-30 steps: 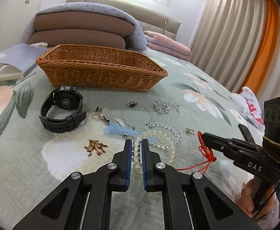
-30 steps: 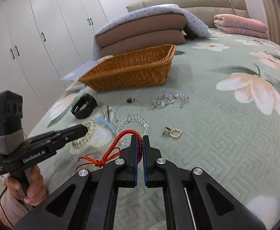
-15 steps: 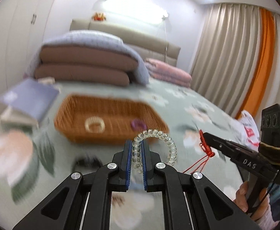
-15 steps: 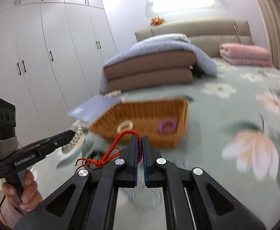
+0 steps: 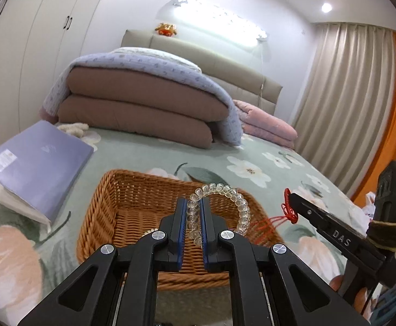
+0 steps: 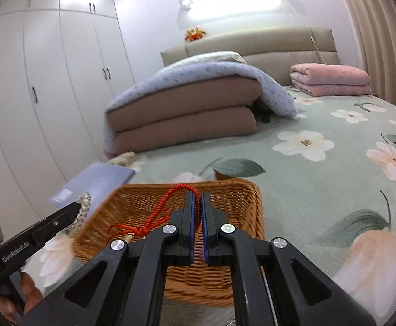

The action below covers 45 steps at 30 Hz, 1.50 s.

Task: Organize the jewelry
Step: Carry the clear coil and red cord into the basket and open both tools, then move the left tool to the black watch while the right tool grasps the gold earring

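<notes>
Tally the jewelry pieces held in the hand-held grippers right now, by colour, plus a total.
Clear: 1, bead bracelet in left hand-held gripper
Red: 1, cord in right hand-held gripper
Total: 2, both over the basket

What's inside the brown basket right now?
The wicker basket shows mostly bare woven floor. A small pale beaded piece peeks out beside the left gripper, which holds a clear bead bracelet above it. The grippers hide the rest of the inside.
</notes>
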Tool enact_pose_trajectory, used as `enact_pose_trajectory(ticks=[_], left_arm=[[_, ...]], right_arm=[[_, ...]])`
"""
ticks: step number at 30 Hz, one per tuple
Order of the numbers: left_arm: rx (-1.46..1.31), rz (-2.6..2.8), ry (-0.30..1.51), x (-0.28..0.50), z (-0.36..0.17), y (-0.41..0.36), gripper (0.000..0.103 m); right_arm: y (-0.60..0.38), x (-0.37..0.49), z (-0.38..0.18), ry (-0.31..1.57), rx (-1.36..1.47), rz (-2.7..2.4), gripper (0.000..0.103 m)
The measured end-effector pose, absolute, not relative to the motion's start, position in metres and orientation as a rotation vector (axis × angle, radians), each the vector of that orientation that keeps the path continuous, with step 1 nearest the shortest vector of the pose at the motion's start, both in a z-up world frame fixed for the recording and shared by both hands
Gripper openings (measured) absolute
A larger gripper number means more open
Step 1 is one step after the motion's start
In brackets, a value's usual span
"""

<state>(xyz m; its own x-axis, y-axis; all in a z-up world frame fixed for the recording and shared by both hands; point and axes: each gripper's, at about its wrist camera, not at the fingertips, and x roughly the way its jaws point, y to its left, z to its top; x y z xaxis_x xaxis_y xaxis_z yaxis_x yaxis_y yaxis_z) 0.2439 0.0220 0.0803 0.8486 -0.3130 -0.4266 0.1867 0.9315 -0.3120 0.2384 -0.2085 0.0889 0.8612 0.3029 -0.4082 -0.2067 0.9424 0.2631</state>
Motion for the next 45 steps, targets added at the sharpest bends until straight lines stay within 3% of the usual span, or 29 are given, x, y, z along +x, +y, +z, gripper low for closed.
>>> enact_pose_trajectory(ticks=[13, 23, 28, 31, 43, 45], left_arm=[[-0.213, -0.194, 0.627, 0.280, 0.032, 0.017, 0.009], [-0.237, -0.215, 0.620, 0.276, 0.031, 0.018, 0.011], [-0.269, -0.218, 0.597, 0.271, 0.033, 0.024, 0.039], [-0.272, -0.230, 0.583, 0.268, 0.036, 0.023, 0.040], [-0.318, -0.267, 0.479, 0.226, 0.070, 0.045, 0.040], [-0.359, -0.303, 0.474, 0.211, 0.078, 0.058, 0.040]], right_arm=[[-0.196, 0.263, 0.050, 0.582, 0.147, 0.255, 0.007], [-0.194, 0.267, 0.044, 0.612, 0.164, 0.294, 0.007], [-0.196, 0.267, 0.042, 0.624, 0.179, 0.303, 0.011], [-0.201, 0.265, 0.044, 0.616, 0.200, 0.304, 0.025], [-0.215, 0.200, 0.083, 0.430, 0.198, 0.269, 0.026], [-0.221, 0.176, 0.093, 0.407, 0.210, 0.284, 0.033]])
